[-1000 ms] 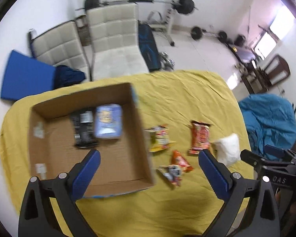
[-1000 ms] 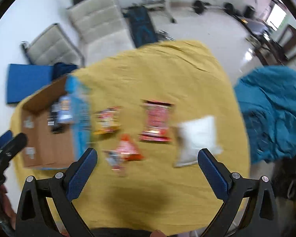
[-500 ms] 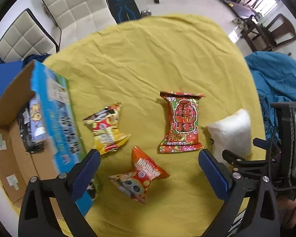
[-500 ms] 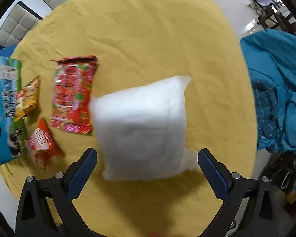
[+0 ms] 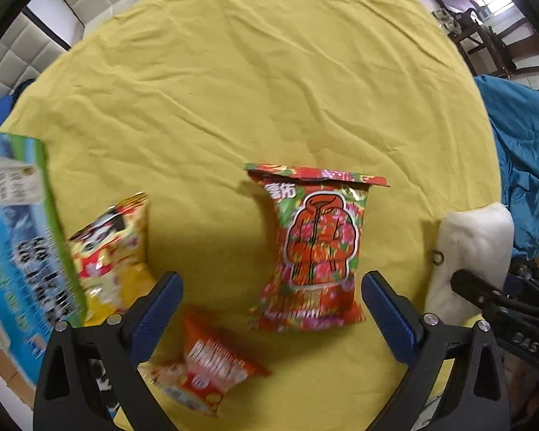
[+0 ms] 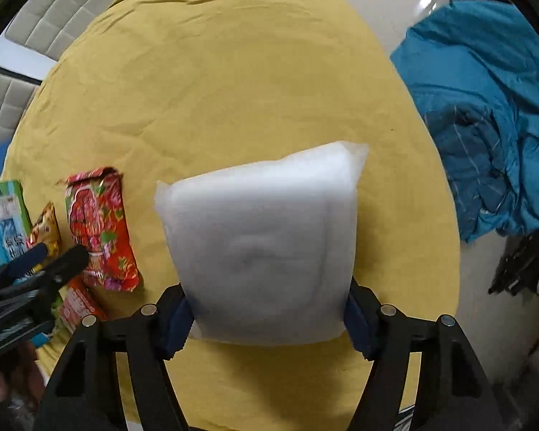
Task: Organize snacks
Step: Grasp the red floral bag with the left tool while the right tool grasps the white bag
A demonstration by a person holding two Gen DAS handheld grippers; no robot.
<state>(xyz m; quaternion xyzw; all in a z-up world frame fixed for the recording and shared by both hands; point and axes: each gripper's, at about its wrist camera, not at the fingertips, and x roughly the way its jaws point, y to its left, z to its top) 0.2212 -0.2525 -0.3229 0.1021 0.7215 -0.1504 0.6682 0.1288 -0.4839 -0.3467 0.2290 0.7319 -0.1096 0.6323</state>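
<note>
The right tool (image 6: 267, 318) is closing on the white packet (image 6: 262, 248), its pads touching both sides. The left tool (image 5: 271, 300) hangs spread wide over the red snack bag (image 5: 314, 248) on the yellow-covered desk (image 5: 269, 89).

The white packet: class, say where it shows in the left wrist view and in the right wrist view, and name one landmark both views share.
Left wrist view: the white packet lies at the right edge, on the yellow cloth.
Right wrist view: the white packet fills the centre, between the closing fingers of the right gripper.
Shared landmark: the red flowered snack bag, to the packet's left in both.
</note>
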